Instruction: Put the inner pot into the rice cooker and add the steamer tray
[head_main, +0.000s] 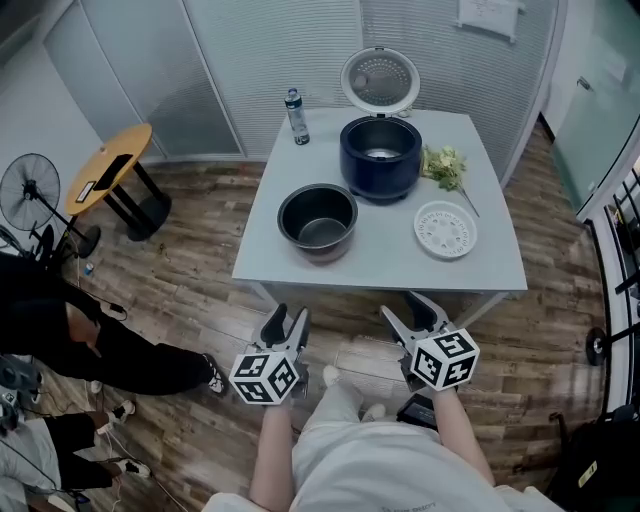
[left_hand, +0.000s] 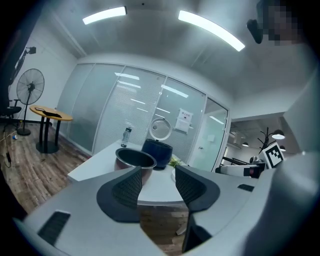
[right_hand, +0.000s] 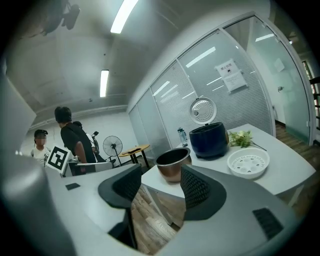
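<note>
Both my tongs hang short of the table's (head_main: 300, 262) near edge, over the floor. Left tongs (head_main: 287, 322) and right tongs (head_main: 413, 312) each have their jaws spread wide with nothing between them. The pot (head_main: 317, 220) sits at about 12 o'clock from my left tongs, near the table's near-left corner. The cooker (head_main: 380, 158), lid up, stands between 1 and 2 o'clock of the pot. The tray (head_main: 445, 230) lies at 1 o'clock from my right tongs. Bare tabletop runs between pot and tray.
</note>
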